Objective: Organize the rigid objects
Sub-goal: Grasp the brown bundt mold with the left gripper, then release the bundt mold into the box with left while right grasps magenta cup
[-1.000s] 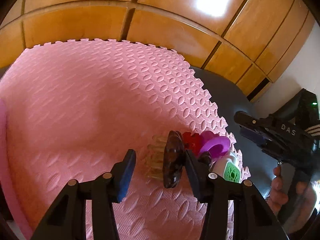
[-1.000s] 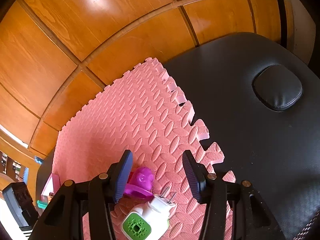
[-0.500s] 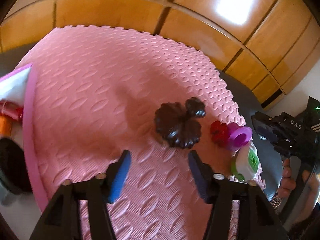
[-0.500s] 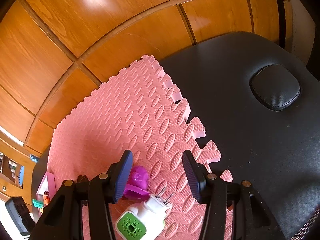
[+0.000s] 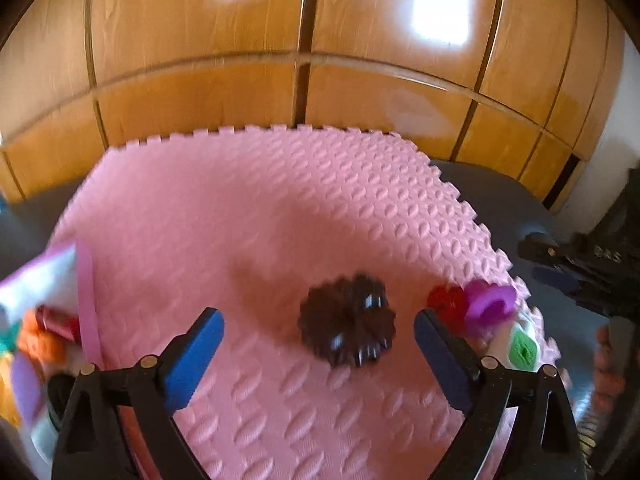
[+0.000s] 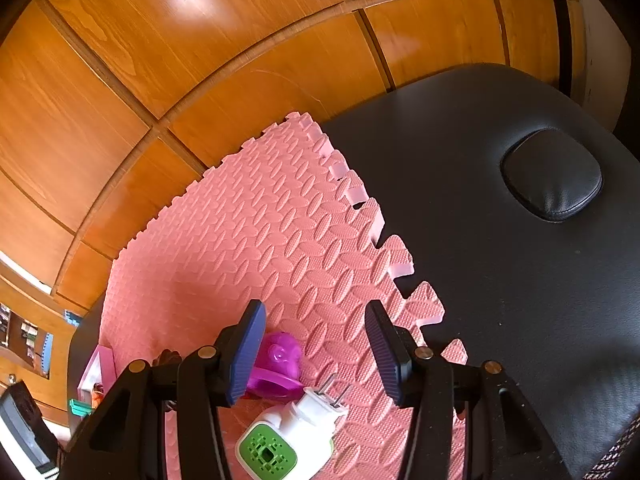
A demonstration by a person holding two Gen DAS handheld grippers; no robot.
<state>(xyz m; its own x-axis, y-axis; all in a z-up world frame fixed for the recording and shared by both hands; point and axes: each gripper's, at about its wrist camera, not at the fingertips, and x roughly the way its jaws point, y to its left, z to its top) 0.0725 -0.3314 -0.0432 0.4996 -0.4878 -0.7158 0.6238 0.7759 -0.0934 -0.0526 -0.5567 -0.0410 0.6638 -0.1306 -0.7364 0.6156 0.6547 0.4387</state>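
We see the left gripper spread wide above the pink foam mat, holding nothing; its blue pads stand well apart on either side of a dark brown scalloped object, which lies flat on the mat between them, touching neither. The left view is motion-blurred, so we can only say it looks like a ridged, flower-shaped piece. Just to its right sit a small red piece and a purple cup-shaped toy, close together near the mat's toothed right edge, with a white plug-in device with a green face beside them. At the far left a pink-rimmed tray holds several coloured items, too blurred to name.

In the right view, the right gripper is also open and empty, hovering over the mat's corner. The purple toy lies just behind its left finger, and the white device rests below between the fingers, prongs pointing up and away. The mat sits on a black padded table, in front of a wooden panelled wall
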